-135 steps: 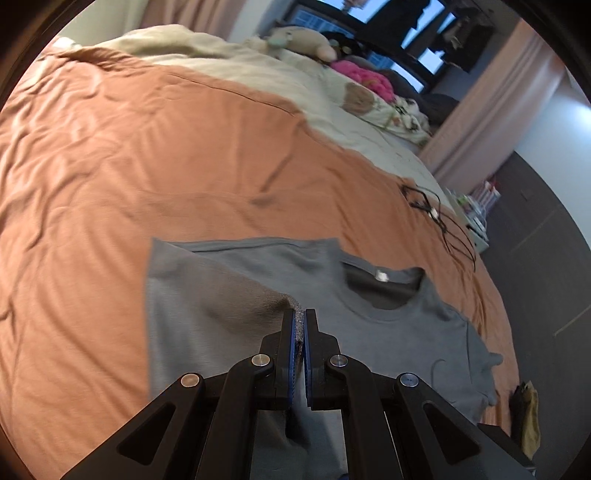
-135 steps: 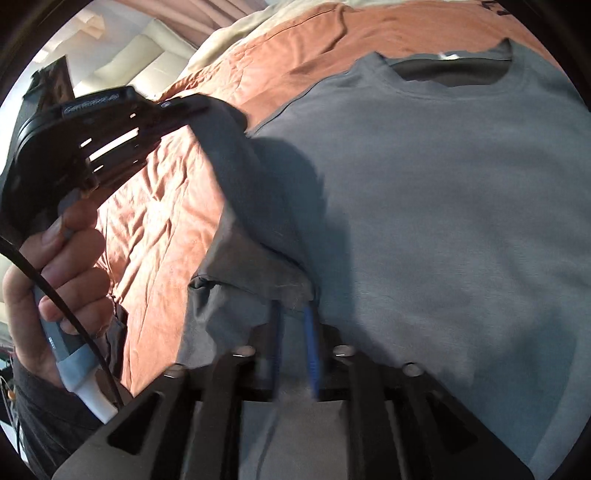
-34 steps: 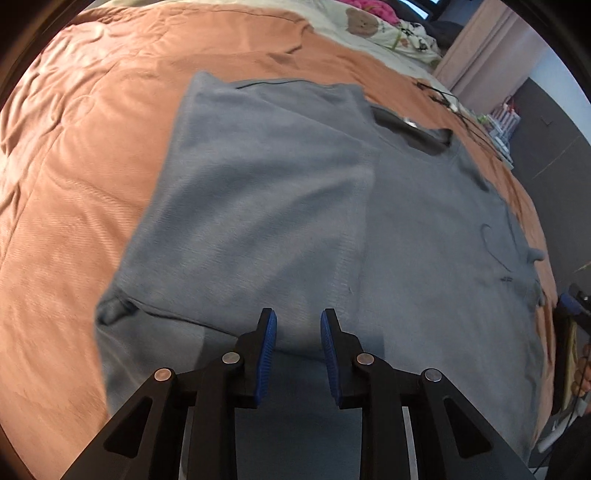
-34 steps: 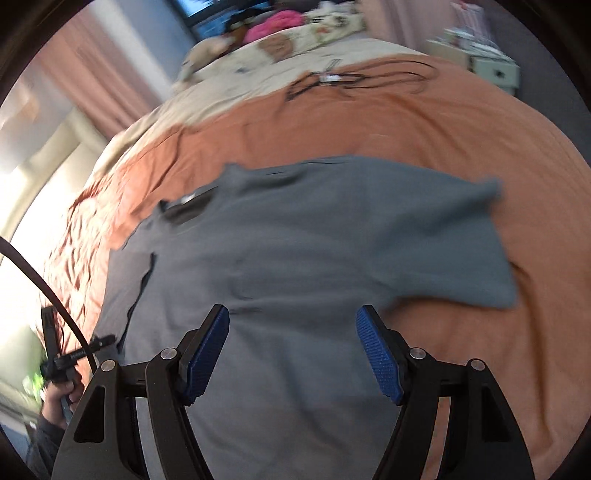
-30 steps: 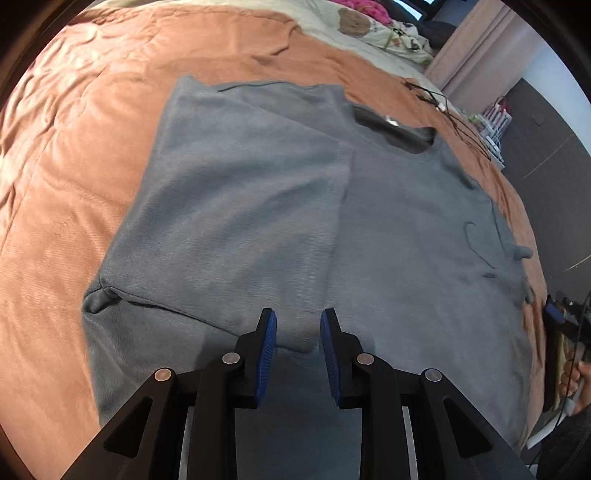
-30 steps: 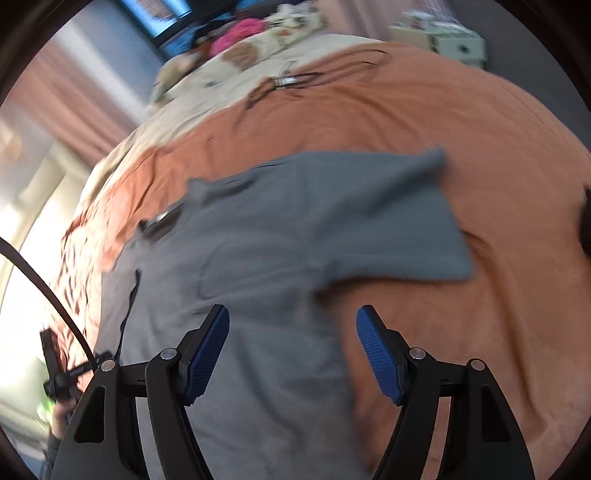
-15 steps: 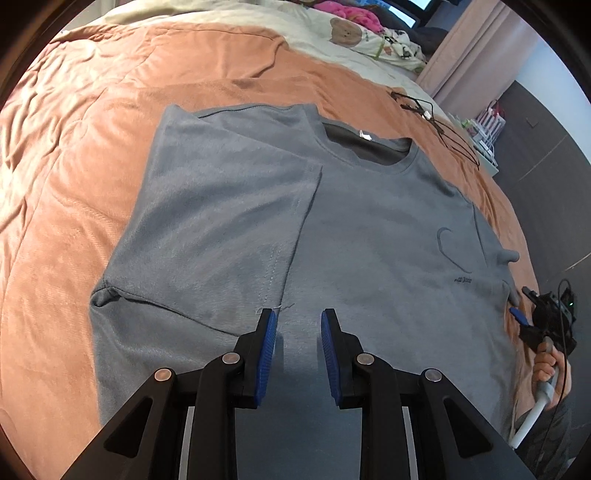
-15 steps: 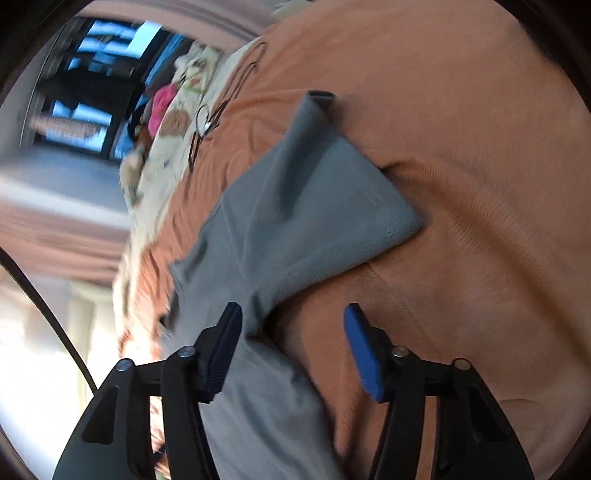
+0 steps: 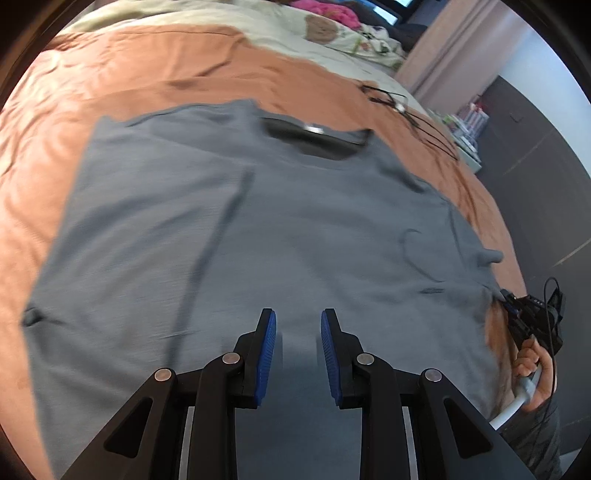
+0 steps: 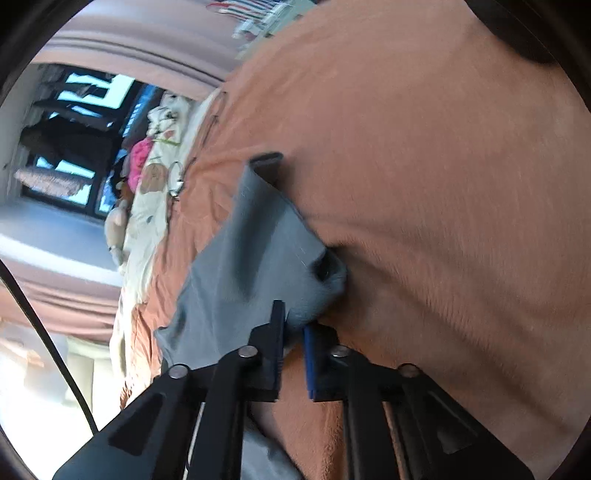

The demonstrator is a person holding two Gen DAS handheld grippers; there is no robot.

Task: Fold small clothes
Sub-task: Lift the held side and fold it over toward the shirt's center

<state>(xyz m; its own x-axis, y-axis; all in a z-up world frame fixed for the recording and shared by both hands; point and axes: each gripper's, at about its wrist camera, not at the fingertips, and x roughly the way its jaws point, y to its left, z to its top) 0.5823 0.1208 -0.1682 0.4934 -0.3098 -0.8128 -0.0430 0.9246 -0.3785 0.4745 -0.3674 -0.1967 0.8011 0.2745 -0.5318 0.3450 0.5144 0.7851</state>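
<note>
A grey T-shirt lies flat on an orange bedspread, its left side folded over onto the body. My left gripper is open and empty, just above the shirt's lower middle. My right gripper is at the shirt's right sleeve, its blue pads closing on the sleeve's edge. The right gripper also shows in the left wrist view, at the shirt's right edge.
A black cable lies on the bedspread beyond the shirt's collar. Cream bedding with soft toys and a pink item is at the head of the bed. A curtain and a dark floor are on the right.
My right gripper has dropped to the right sleeve and narrowed from wide open to nearly closed on its edge. My left gripper has let go of the folded side and drifted right, staying open.
</note>
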